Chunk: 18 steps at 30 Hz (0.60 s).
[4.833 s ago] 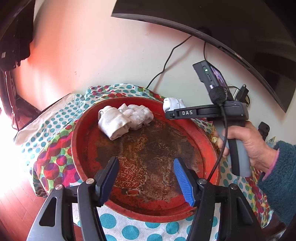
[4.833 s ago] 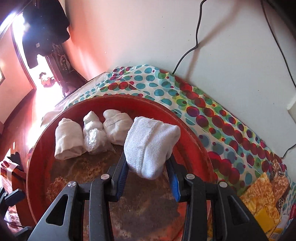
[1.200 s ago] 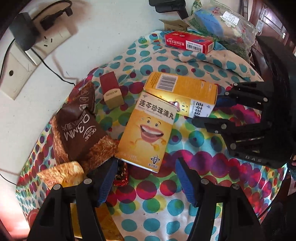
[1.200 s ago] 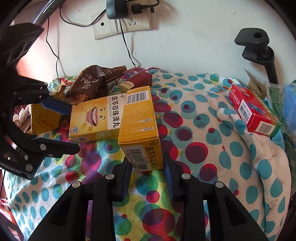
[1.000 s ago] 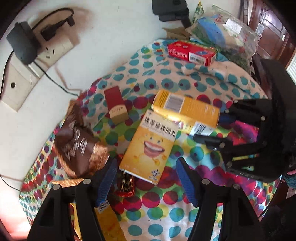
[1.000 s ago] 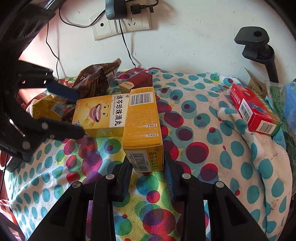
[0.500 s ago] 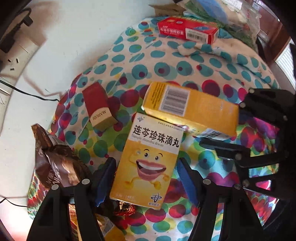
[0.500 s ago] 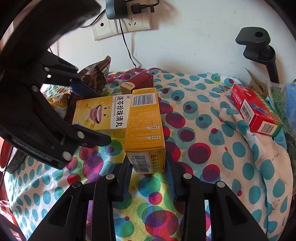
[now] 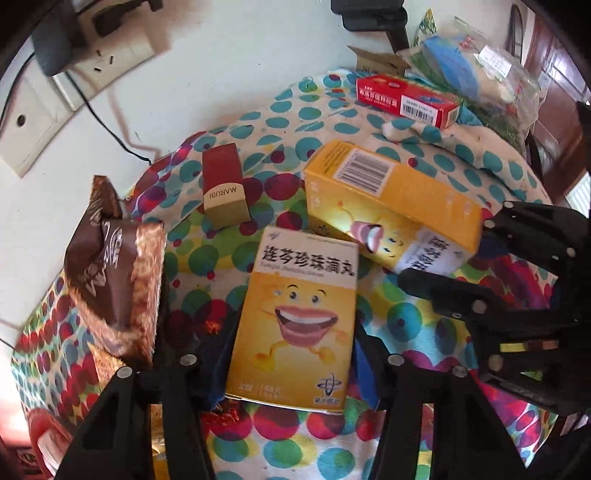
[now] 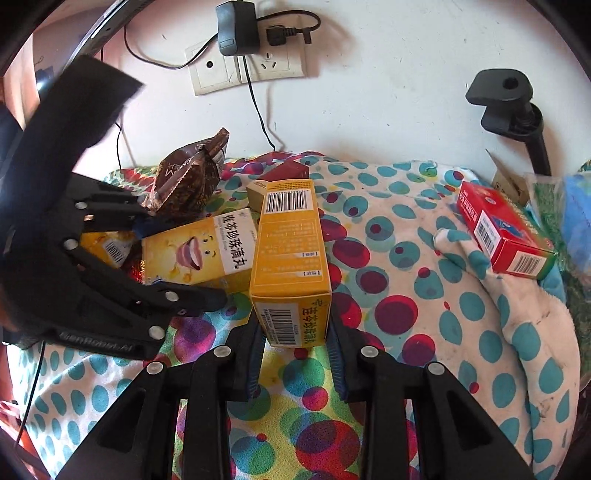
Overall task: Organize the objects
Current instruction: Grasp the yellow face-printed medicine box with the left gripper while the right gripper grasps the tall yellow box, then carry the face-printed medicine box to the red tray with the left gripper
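Note:
Two yellow medicine boxes lie on a polka-dot cloth [image 9: 461, 166]. The smiling-face box [image 9: 295, 321] lies flat between the fingers of my left gripper [image 9: 291, 362], whose jaws are closing; both pads sit against its long sides. In the right wrist view the same left gripper [image 10: 183, 260] clasps that box [image 10: 199, 254] from the left. My right gripper [image 10: 295, 350] is shut on the barcode end of the second yellow box [image 10: 288, 251], which points away toward the wall. In the left wrist view that box [image 9: 388, 199] rests against the smiling-face box's top corner.
A brown snack bag [image 9: 110, 273] stands at the left beside my left fingers. Behind are a small red-and-tan MARUBI box [image 9: 223, 192] and a red carton [image 10: 498, 232]. A wall socket with a charger [image 10: 236, 33], a black clamp stand [image 10: 509, 96] and a plastic bag [image 9: 472, 70] line the back.
My left gripper has come down over the smiling-face box and its jaws have narrowed onto it. The right gripper has stayed in place on its yellow box.

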{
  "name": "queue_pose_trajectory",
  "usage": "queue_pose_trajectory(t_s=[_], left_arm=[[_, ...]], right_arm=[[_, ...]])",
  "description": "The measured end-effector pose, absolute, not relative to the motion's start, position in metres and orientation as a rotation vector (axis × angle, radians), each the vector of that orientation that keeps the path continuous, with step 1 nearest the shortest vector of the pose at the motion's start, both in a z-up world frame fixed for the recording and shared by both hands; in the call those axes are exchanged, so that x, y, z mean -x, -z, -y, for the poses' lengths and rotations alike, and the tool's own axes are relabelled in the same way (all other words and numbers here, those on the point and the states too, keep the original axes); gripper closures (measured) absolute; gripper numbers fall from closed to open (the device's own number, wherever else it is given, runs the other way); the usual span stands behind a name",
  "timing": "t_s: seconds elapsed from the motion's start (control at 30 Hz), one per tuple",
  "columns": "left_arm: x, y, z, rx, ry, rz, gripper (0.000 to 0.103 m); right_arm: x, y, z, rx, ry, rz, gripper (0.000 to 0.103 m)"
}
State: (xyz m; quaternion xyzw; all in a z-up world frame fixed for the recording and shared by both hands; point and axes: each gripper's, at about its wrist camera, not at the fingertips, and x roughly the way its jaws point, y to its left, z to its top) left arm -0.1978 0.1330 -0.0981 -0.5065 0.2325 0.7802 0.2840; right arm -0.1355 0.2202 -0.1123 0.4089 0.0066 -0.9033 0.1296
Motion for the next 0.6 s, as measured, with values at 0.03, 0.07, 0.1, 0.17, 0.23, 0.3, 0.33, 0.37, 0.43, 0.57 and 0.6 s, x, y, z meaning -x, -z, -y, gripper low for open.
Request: queue_pose_trajectory(t_s=[0.03, 0.07, 0.1, 0.17, 0.23, 0.3, 0.33, 0.37, 0.43, 0.57, 0.6], left_arm=[[0.194, 0.097, -0.132, 1.353, -2.099, -0.607, 0.049], [0.190, 0.097, -0.130, 1.352, -2.104, -0.590, 0.049], [0.187, 0.097, -0.130, 1.358, -2.098, -0.583, 0.049], [0.179, 0.098, -0.129, 1.345, -2.130, -0.587, 0.049], [0.174, 0.097, -0.126, 1.347, -2.134, -0.558, 0.049], [0.168, 0.095, -0.122, 1.351, -2.151, -0.519, 0.049], [0.162, 0.092, -0.119, 1.351, -2.150, -0.499, 0.049], [0.158, 0.090, -0.122, 1.344, -2.166, -0.489, 0.049], [0.148, 0.088, -0.120, 1.346, -2.187, -0.481, 0.049], [0.129, 0.084, -0.112, 1.330, -2.295, -0.481, 0.049], [0.121, 0.080, -0.108, 1.322, -2.322, -0.465, 0.049]], right_arm=[[0.137, 0.113, -0.220, -1.189, 2.627, -0.019, 0.074], [0.138, 0.114, -0.219, -1.191, 2.631, -0.016, 0.074], [0.139, 0.115, -0.218, -1.193, 2.633, -0.006, 0.074], [0.139, 0.116, -0.217, -1.203, 2.636, 0.011, 0.074], [0.135, 0.116, -0.217, -1.209, 2.640, 0.028, 0.074], [0.136, 0.117, -0.220, -1.209, 2.649, 0.037, 0.074], [0.137, 0.118, -0.222, -1.210, 2.649, 0.040, 0.074], [0.139, 0.119, -0.221, -1.214, 2.652, 0.038, 0.074], [0.140, 0.119, -0.220, -1.219, 2.651, 0.032, 0.074], [0.141, 0.120, -0.220, -1.226, 2.660, 0.024, 0.074], [0.140, 0.120, -0.220, -1.228, 2.661, 0.024, 0.074]])
